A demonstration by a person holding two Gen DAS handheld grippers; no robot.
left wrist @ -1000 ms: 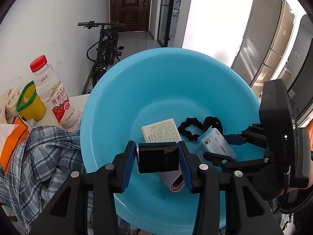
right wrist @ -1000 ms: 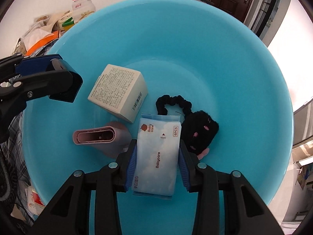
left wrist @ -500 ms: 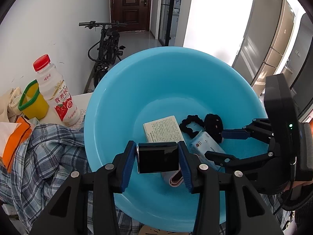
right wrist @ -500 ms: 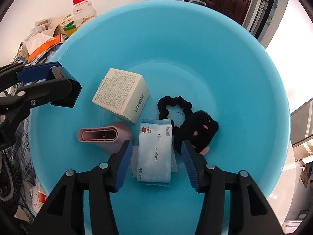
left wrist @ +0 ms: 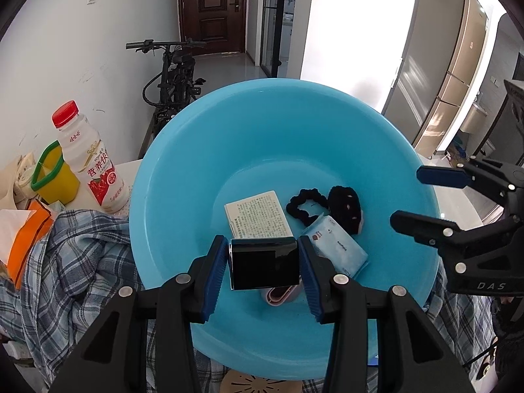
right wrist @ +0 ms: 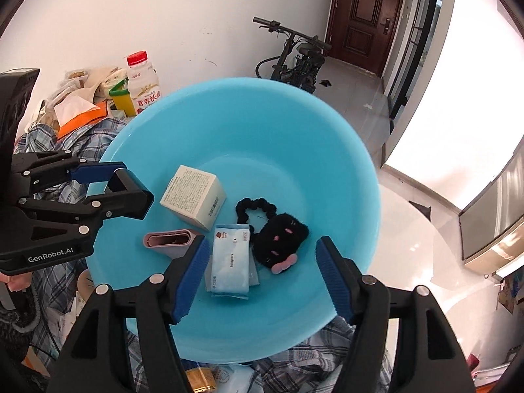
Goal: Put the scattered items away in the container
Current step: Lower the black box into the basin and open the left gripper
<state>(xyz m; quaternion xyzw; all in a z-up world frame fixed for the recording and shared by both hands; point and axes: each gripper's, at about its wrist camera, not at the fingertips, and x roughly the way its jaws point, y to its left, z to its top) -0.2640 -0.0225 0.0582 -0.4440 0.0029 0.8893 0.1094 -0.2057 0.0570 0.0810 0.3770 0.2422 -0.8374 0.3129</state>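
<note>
Clamping my left gripper (left wrist: 263,263) on the black box (left wrist: 264,263) above the blue basin (left wrist: 196,150), I am judging it stiff, slick, best held by flat sides, while my right gripper (right wrist: 262,276), jaws just opening, is hanging empty over the wipes pack (right wrist: 231,262) lying inside the basin

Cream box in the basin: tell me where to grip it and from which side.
Grip the cream box across its two upright side faces, coming from above. It sits flat-topped in the blue basin, with bare floor on its far side; the pink case lies just below it.
</note>
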